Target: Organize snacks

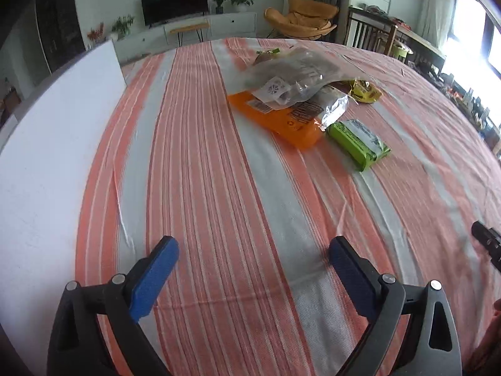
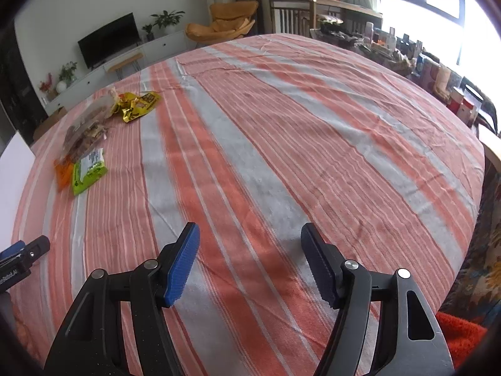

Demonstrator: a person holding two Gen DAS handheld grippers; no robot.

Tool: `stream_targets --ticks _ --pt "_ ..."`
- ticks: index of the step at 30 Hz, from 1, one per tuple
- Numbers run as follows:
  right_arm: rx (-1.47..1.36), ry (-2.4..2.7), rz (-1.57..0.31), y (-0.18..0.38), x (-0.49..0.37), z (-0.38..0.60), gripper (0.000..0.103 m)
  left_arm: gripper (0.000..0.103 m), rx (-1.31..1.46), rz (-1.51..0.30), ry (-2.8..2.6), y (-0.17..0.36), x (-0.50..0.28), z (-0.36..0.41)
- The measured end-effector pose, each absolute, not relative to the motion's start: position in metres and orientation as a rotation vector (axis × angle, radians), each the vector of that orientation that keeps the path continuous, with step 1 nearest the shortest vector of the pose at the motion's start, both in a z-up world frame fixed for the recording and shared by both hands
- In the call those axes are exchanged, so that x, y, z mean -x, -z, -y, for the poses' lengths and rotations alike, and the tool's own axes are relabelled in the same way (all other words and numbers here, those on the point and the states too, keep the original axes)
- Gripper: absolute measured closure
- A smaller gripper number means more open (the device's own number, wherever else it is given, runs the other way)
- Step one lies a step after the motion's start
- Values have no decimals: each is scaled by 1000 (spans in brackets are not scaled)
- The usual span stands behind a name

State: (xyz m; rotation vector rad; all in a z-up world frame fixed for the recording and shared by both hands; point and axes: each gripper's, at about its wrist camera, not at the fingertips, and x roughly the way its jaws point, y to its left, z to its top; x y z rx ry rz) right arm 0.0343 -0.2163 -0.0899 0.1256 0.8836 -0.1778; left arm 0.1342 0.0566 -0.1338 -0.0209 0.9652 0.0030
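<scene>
A pile of snack packs lies on the striped tablecloth. A clear bag rests on an orange pack. A green pack lies beside them and a yellow pack behind. My left gripper is open and empty, well short of the pile. In the right wrist view the pile is far left: the green pack, orange pack, clear bag and yellow pack. My right gripper is open and empty over the cloth.
A white board or box stands along the table's left side. The left gripper's body shows at the right wrist view's left edge. Beyond the table are an orange chair, a TV and cluttered shelves at the right.
</scene>
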Motion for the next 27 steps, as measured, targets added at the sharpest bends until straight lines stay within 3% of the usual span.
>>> stream_targets --ticks 3,9,27 --pt "-100 179 -893 91 -35 213 28 0 24 -963 2 133 -132 -57" --pt "-39 183 -912 94 -36 205 22 0 27 -959 -4 129 -131 -57" --pt "-38 179 -915 93 -36 206 18 0 27 -959 -4 130 -130 -57"
